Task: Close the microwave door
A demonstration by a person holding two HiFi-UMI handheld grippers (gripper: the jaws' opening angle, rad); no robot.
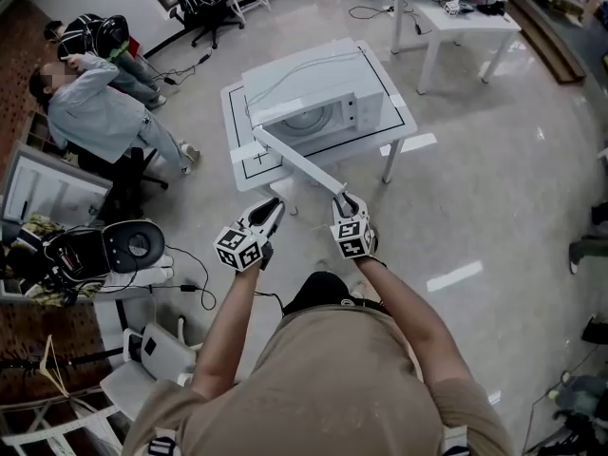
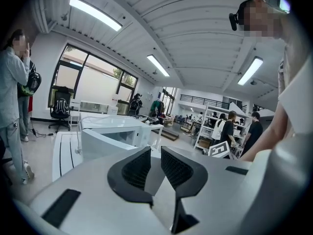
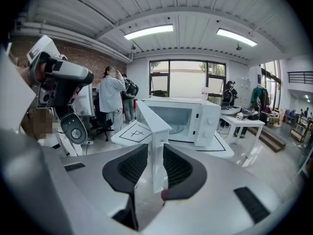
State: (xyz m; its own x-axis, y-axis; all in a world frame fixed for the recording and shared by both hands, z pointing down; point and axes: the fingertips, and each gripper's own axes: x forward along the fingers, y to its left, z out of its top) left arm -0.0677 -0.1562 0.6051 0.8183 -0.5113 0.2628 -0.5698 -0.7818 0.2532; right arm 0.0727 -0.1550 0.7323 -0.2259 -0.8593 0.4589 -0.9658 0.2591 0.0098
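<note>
A white microwave stands on a small white table in front of me. Its door is swung wide open toward me. My right gripper is shut on the door's free edge; in the right gripper view the door stands upright between the pads, with the microwave's cavity behind it. My left gripper hovers left of the door, apart from it. In the left gripper view its jaws stand a narrow gap apart with nothing between them, and the microwave lies ahead.
A seated person is at the left, next to office chairs. Another white table stands at the back right. Equipment with cables and white furniture lie on the floor at my left. Several people stand far off.
</note>
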